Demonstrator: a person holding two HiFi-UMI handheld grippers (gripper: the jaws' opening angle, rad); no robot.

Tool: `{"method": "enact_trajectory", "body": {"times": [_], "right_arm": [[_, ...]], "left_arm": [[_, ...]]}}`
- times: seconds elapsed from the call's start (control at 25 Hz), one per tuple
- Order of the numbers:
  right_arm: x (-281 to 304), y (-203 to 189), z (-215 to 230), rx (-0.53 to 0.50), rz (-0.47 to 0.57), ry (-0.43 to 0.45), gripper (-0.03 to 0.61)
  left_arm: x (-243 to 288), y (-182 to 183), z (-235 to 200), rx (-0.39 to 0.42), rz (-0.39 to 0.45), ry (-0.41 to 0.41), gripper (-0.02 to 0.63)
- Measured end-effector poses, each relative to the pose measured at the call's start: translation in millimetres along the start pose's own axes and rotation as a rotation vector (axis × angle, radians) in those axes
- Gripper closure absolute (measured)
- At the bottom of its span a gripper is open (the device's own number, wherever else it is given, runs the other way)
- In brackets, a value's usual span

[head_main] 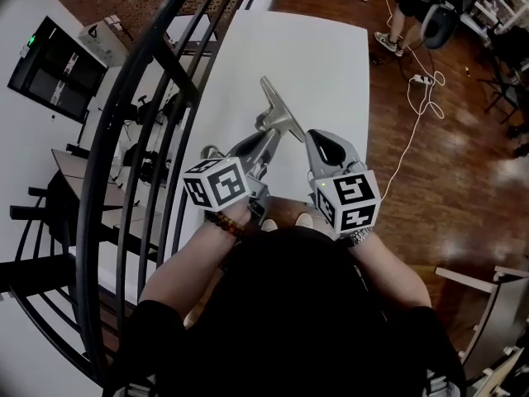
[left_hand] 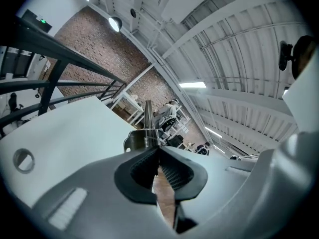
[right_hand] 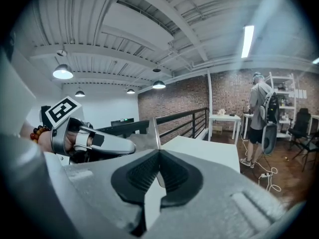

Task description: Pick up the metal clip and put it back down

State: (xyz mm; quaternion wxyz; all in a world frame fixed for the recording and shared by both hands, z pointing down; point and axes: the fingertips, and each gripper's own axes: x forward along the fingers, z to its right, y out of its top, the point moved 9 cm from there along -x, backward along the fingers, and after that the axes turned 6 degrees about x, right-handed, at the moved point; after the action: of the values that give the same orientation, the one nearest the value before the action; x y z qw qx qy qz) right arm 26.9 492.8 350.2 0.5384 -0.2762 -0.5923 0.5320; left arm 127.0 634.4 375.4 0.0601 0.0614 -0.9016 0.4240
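The metal clip [head_main: 278,112] is a shiny spring clamp held up over the white table [head_main: 318,52]. My left gripper [head_main: 263,139] is shut on one of its handles from the left. My right gripper [head_main: 309,136] is shut on the other from the right. In the left gripper view the clip's coil spring [left_hand: 141,140] and a long flat handle [left_hand: 148,114] stick out past the shut left gripper [left_hand: 158,152]. A thin metal blade of the clip [right_hand: 153,131] rises from the shut right gripper [right_hand: 158,154] in the right gripper view, with the left gripper's body [right_hand: 97,143] close beside it.
A black curved railing [head_main: 136,147] runs along the table's left side. A person [head_main: 411,2] stands on the wooden floor at the far right, near a white cable [head_main: 411,118] and a power strip. A second white table [right_hand: 223,117] stands by the brick wall.
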Motion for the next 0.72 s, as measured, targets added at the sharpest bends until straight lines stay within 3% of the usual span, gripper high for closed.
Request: {"method": "enact_trajectory", "body": {"times": [0.72], "right_arm": [[-48.9,-14.8,3.7,0.064,0.019,-0.272,0.586]], "left_arm": [[33.5,-19.2,19.9,0.026,-0.178,-0.228,0.588]]}}
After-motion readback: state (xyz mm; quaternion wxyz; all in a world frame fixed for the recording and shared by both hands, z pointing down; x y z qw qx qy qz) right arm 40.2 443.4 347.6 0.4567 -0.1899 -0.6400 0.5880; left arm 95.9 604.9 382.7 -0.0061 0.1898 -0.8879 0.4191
